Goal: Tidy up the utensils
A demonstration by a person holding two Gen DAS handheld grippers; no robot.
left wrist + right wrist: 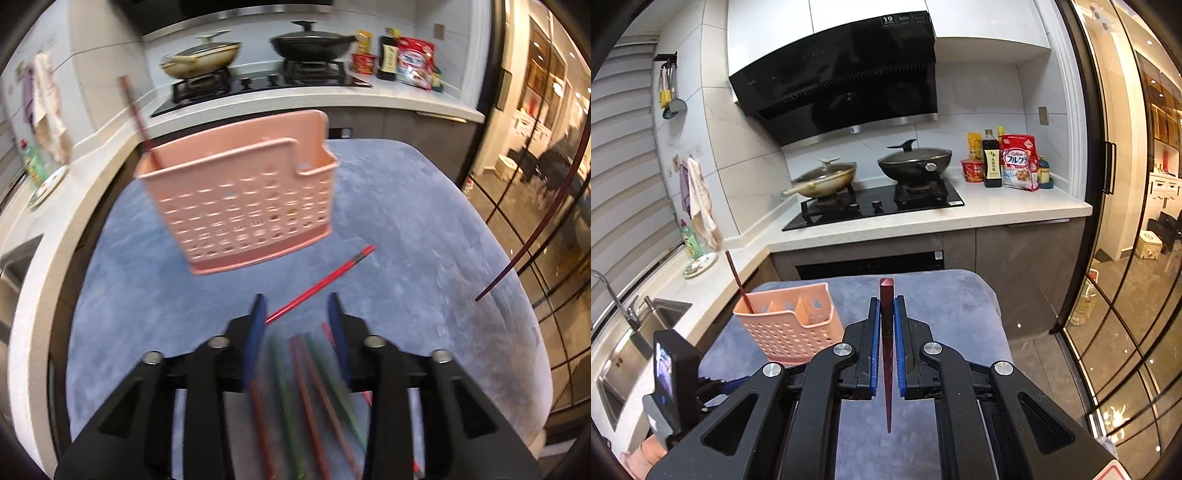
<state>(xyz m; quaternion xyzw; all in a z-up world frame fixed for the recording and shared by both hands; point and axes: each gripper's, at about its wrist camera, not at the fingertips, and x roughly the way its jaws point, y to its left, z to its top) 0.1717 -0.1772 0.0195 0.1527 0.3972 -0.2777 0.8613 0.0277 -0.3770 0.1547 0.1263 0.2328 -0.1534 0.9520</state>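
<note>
While clamped on one dark red chopstick [887, 332], right gripper [887, 306] faced the pink basket [790, 325] near the table's [960, 295] far-left corner. Left gripper [297, 310] hung open above loose chopsticks [310, 387] by the near edge. Looked thin, stiff, slippery; best pinched mid-shaft.

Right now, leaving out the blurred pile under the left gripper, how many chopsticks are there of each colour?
Dark red: 2, standing chopstick in pink holder; held chopstick in right gripper.
Bright red: 1, lying chopstick on blue cloth.
Total: 3.
</note>
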